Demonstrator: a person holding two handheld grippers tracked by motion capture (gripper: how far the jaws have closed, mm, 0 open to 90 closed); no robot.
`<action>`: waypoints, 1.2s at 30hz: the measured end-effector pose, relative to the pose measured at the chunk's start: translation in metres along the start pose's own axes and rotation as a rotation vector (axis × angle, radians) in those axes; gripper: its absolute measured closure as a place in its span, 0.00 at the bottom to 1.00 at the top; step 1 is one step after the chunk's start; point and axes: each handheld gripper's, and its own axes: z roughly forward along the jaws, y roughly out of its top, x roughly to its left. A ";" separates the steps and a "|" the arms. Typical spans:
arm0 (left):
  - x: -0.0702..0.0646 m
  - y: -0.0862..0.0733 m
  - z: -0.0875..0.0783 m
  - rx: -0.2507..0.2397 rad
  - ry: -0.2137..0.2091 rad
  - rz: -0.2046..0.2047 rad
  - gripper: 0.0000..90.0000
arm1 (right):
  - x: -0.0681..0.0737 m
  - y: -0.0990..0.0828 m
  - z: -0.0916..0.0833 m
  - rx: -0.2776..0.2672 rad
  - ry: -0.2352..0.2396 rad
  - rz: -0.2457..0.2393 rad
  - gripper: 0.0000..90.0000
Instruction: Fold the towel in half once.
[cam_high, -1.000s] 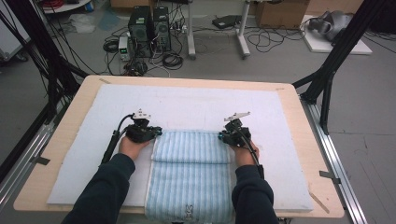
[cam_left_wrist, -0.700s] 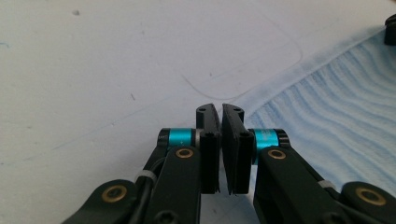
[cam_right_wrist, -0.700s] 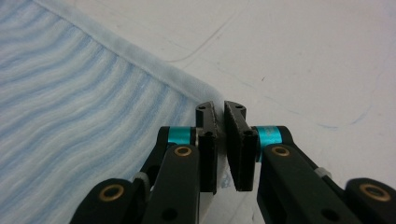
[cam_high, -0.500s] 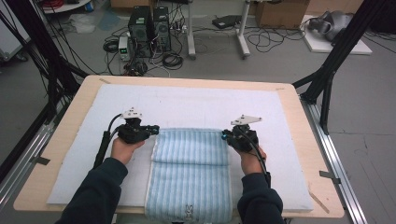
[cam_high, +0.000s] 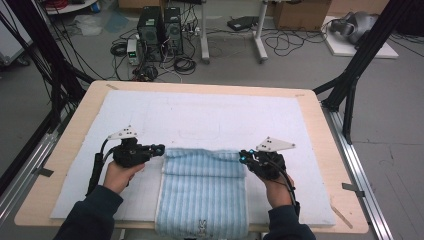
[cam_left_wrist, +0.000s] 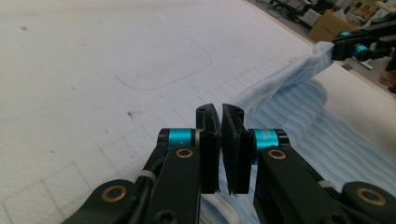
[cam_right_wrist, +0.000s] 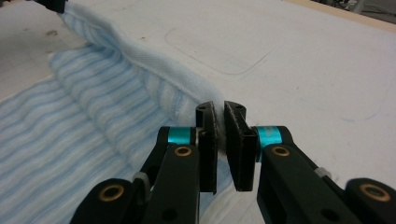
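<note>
Striped towel (cam_high: 202, 192) lay on white mat (cam_high: 200, 115), near end overhanging bench (cam_high: 320, 165) front edge. Left gripper (cam_high: 159, 149) and right gripper (cam_high: 243, 158) each clamped far corner, fold edge lifted. Risk: thin pinch slipping under uneven pull, skewing fold.

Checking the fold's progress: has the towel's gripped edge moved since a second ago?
Yes. The towel's gripped edge, pinched by the left gripper and right gripper, has shifted toward the table's near edge.
</note>
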 end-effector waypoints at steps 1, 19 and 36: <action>-0.003 -0.003 -0.003 -0.002 -0.019 -0.002 0.94 | 0.001 -0.002 -0.002 0.000 0.002 0.000 0.93; -0.028 -0.042 -0.021 0.096 -0.172 0.062 0.93 | 0.019 -0.046 -0.028 0.067 0.159 -0.041 0.90; 0.011 -0.004 0.008 -0.047 0.038 0.051 0.48 | -0.015 -0.019 0.007 0.066 -0.072 0.061 0.57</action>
